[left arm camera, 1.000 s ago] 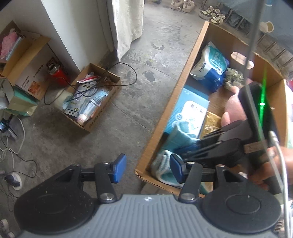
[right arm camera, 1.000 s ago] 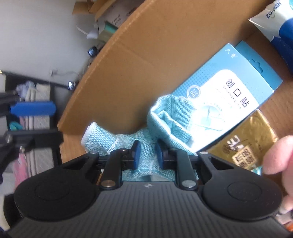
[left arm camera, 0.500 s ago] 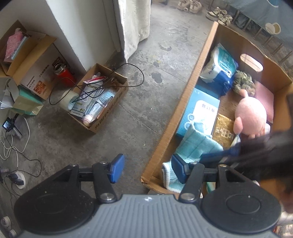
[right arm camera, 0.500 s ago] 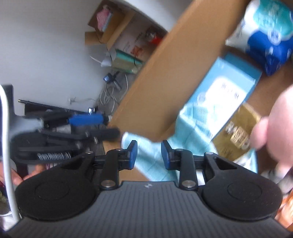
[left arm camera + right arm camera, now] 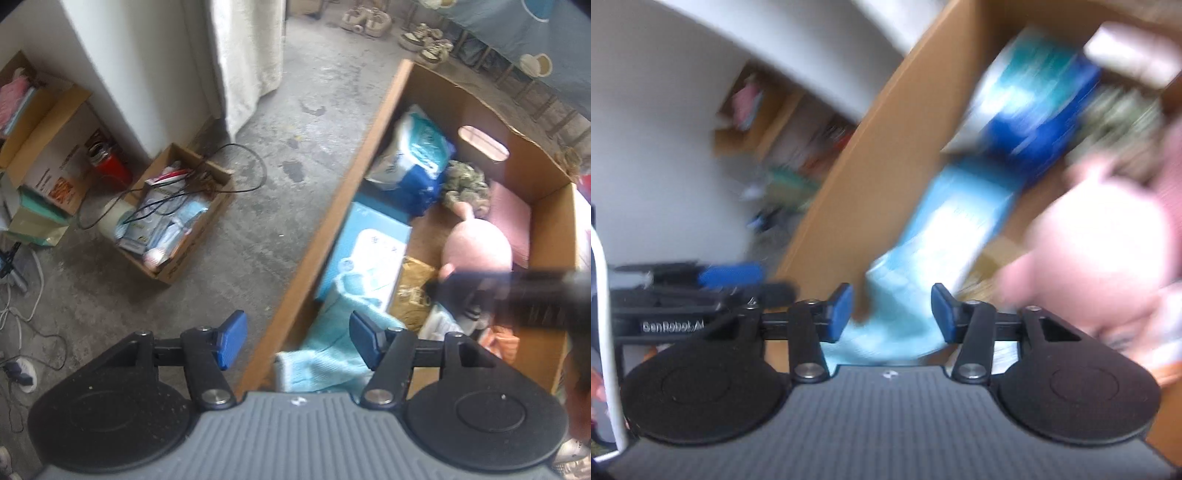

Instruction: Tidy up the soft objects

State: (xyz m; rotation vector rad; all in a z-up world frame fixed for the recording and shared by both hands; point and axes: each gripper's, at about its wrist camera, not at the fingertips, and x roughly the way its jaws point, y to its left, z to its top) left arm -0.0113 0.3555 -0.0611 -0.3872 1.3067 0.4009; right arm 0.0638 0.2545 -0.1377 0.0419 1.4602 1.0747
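At the box's (image 5: 314, 254) near corner the teal cloth (image 5: 332, 347) lies released; right gripper (image 5: 892, 308), clamped on it a second ago, is opening and lifting clear. Left gripper (image 5: 295, 341) opening, empty. Cloth placed.

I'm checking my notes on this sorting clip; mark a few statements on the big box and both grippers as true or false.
1. The light blue cloth lies inside the big cardboard box. True.
2. The right gripper is clamped on the cloth. False: its fingers are opening, apart from it.
3. A pink plush toy is in the box. True.
4. The left gripper holds the plush. False: it holds nothing.
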